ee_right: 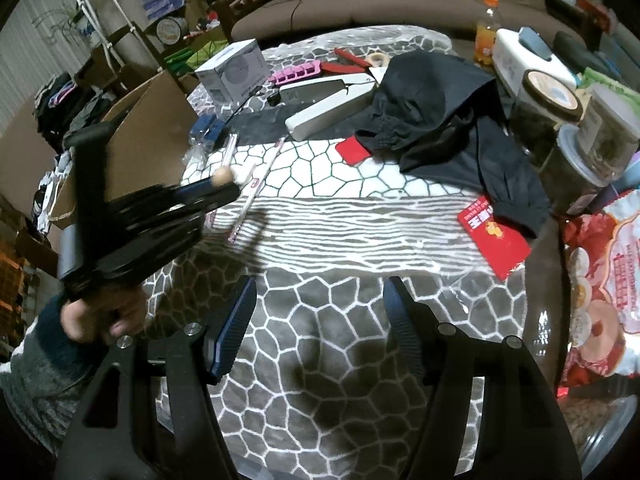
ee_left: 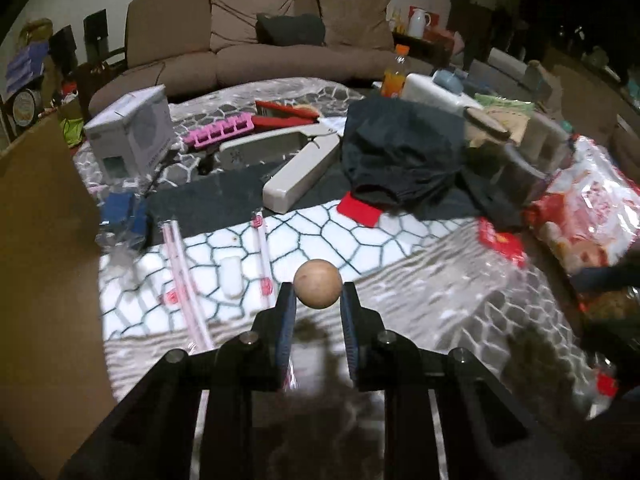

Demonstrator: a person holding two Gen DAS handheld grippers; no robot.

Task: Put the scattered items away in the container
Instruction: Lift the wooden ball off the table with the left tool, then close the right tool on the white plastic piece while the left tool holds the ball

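Note:
My left gripper point(ee_left: 318, 290) is shut on a small tan wooden ball point(ee_left: 318, 289) and holds it above the patterned table cover. It also shows in the right wrist view point(ee_right: 224, 178), held at the table's left side, with the ball point(ee_right: 223, 176) at its tip. A brown cardboard box point(ee_right: 148, 136) stands open beside the table's left edge, just left of the left gripper. My right gripper point(ee_right: 320, 300) is open and empty over the near grey part of the table cover point(ee_right: 320, 344).
Wrapped chopsticks point(ee_left: 180, 264), a small white object point(ee_left: 232, 276), a red packet point(ee_right: 496, 236), a red card point(ee_right: 354, 151), dark clothing point(ee_right: 440, 104), a white hinged tool point(ee_right: 328, 100), a grey carton point(ee_right: 236, 70), jars point(ee_right: 548, 108) and a snack bag point(ee_right: 600, 280) lie around.

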